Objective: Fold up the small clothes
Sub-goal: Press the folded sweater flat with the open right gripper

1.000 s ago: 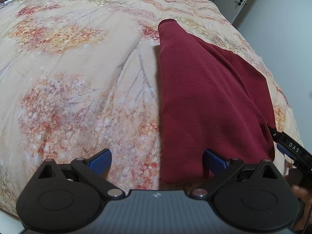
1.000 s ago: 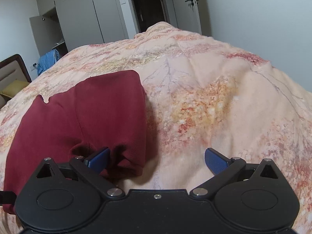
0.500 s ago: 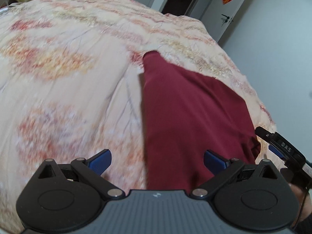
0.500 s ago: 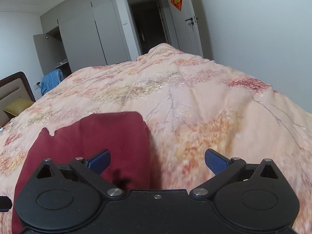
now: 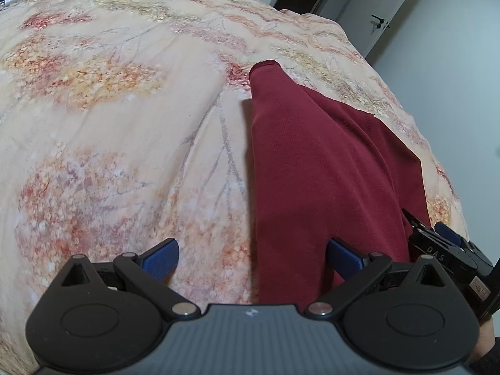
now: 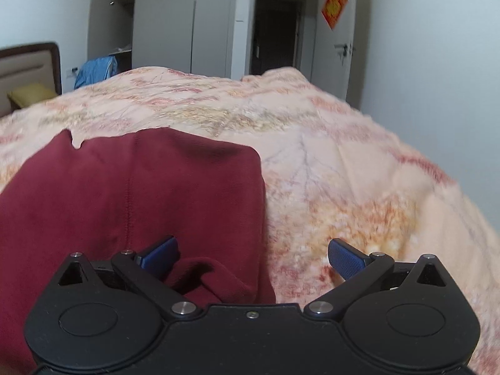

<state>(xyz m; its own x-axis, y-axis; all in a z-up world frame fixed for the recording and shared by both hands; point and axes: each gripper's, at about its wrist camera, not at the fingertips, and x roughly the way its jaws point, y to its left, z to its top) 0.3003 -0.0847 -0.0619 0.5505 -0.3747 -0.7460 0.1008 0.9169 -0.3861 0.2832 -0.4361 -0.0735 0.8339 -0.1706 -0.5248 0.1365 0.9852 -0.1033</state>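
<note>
Maroon garment [image 5: 325, 168] flatter on bedspread [image 5: 125, 125], seemingly refolded, claws released.

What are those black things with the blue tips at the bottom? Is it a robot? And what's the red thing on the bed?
Not a robot by itself: a person holds two tools, one in each hand. Each has a little camera looking forward past its two blue-tipped fingers, so each picture shows a tool from behind.

One picture comes from the left gripper, the other from the right gripper. In the left picture you can even spot the right tool peeking in at the side.

The red thing is a small dark red garment, folded and lying on a flowery bedspread. The job is folding it.

Both grippers are open and holding nothing. Far behind are a door and grey wardrobes.
</note>
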